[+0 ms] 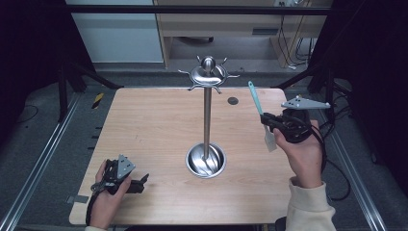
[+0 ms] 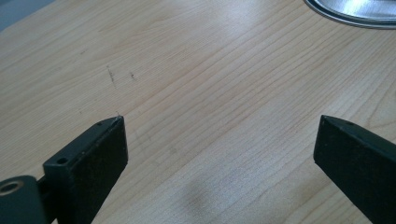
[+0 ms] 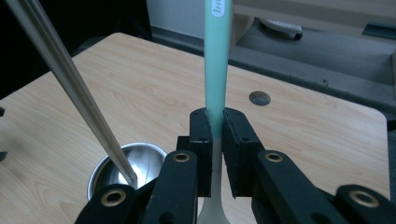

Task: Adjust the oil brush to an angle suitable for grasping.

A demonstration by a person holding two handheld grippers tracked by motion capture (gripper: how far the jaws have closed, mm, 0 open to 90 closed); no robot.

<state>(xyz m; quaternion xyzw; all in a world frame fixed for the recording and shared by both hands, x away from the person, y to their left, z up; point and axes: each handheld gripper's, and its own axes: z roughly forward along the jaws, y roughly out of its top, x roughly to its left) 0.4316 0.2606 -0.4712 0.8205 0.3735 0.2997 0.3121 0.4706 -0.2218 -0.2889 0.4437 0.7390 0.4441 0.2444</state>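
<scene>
The right tool [image 1: 267, 121] is clenching a slim spatula with a mint-green handle and a pale whitish blade [image 1: 262, 117], and the person's right hand [image 1: 302, 154] is holding it raised over the right side of the light wooden surface [image 1: 144, 125]. In the high view the spatula is standing steeply, its handle end pointing up and away toward the far edge and its blade hanging below the jaws, clear of the wood. In the right gripper view the two black jaws are pressing together on the spatula [image 3: 216, 79] where the green handle is giving way to the pale neck, with the handle rising straight up from between them. Near the middle of the surface a tall polished steel utensil stand [image 1: 207, 110] is rising from a round bowl-shaped base [image 1: 206, 160], with short hooked arms spreading around the knob at its top; the stand is sitting to the left of the spatula and apart from it. A small dark round hole [image 1: 233, 100] is showing in the wood near the far edge. The left tool [image 1: 139, 184] is lying low at the near left corner in the person's left hand [image 1: 107, 195], and in the left gripper view its jaws are standing wide apart, released, gripping nothing, with bare wood [image 2: 210, 107] between them.
</scene>
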